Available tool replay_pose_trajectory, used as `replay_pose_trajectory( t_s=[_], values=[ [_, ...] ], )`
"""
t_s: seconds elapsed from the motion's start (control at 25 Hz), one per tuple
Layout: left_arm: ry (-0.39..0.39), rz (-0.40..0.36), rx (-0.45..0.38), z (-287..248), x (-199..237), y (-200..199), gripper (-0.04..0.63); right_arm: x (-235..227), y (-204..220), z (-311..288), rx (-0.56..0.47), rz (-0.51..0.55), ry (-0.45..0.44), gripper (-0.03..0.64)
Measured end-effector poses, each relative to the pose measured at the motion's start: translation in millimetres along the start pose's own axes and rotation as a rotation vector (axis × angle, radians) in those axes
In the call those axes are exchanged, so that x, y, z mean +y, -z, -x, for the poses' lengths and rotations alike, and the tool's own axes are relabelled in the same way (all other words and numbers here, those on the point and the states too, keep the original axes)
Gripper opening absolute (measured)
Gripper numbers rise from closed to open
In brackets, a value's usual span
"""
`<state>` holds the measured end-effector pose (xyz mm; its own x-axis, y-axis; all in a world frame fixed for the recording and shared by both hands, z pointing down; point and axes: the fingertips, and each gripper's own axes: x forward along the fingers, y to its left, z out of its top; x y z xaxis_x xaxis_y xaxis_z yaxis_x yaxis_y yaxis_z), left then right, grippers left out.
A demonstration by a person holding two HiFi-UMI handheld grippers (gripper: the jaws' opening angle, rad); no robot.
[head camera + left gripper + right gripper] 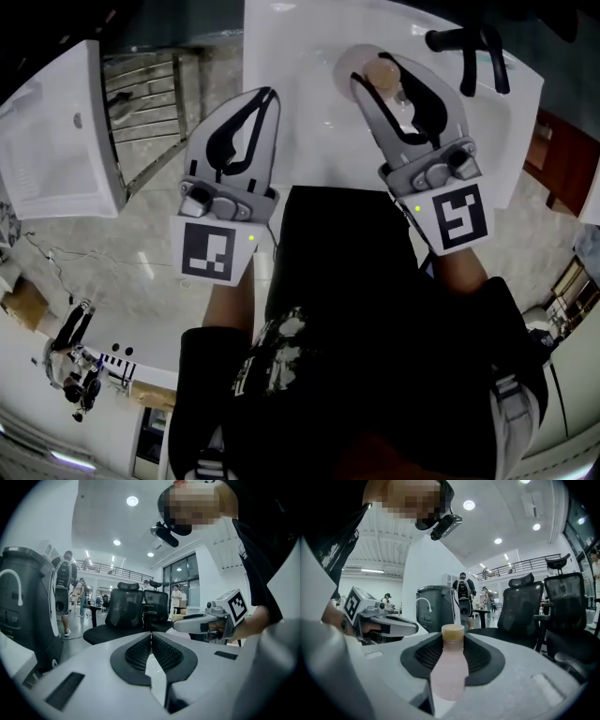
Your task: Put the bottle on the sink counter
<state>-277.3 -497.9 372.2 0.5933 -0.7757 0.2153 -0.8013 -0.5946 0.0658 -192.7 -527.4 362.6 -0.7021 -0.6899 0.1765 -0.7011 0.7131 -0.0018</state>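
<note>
- Bottle [449, 670]: pale pink with a tan cap, clamped between the jaws of the right claw [389, 84]. The cap points away from that claw's camera, past the jaw tips.
- Seen from the head view, the bottle hangs over the basin of the white sink [300, 56]. I cannot tell whether it touches the sink.
- Faucet [469, 47]: black, at the sink's far right edge, just right of the bottle and apart from it.
- Left claw [267, 96]: jaws pressed together with nothing between them, over the sink's near left edge, well left of the bottle.
- Tabletop [525, 103]: the flat white rim at the sink's right side, beside the right claw.
</note>
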Motion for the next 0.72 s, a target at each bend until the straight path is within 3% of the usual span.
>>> replay_pose_trajectory(
  t_s=[0.24, 0.48, 0.72],
  values=[
    [-0.056, 0.003, -0.006, -27.5, 41.8, 25.9, 0.020, -17.3, 26.9, -47.7, -0.002, -0.010, 0.020, 0.130],
    [-0.145, -0.096, -0.044, -58.0, 64.9, 37.4, 0.020, -27.4, 52.7, -83.1, 0.020, -0.008, 0.008, 0.130],
    [-0.201, -0.063, -0.053, -83.3, 75.8, 40.0, 0.020, -40.2, 62.9, -102.1, 0.027, -0.037, -0.004, 0.130]
  ],
)
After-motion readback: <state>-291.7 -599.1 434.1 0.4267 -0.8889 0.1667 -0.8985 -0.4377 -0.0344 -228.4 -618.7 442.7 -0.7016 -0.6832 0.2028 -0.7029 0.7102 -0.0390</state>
